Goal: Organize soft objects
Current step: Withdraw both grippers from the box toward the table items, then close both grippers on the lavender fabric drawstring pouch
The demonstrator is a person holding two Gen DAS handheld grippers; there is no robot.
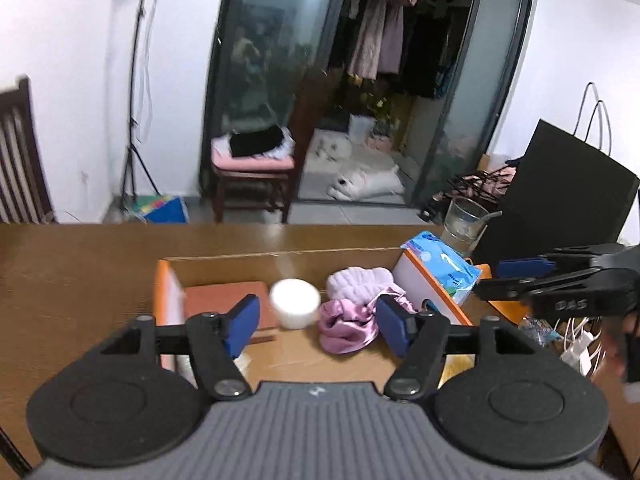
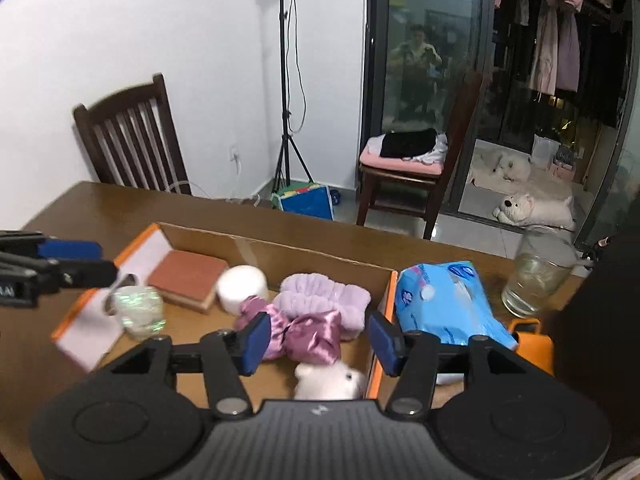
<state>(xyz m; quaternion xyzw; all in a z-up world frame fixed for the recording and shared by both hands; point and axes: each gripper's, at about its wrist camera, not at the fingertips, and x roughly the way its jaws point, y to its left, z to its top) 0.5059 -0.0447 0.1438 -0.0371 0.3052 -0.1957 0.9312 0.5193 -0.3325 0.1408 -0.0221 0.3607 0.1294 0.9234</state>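
On the brown wooden table an open cardboard box is seen, its near edge cut off by both gripper bodies and a white fluffy item half hidden under the right gripper. Inside, the crumpled shiny pink satin cloth lies just ahead of and between that gripper's spread, empty pads, touching the ribbed lilac plush headband beyond it. The left gripper is likewise held spread and empty, the cloth lying right of its centre.

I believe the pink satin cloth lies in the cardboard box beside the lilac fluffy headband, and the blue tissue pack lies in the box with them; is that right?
Not quite. The blue tissue pack lies outside the cardboard box, beyond its orange-edged right wall, as the right wrist view shows. The pink satin cloth does lie in the box beside the lilac fluffy headband.
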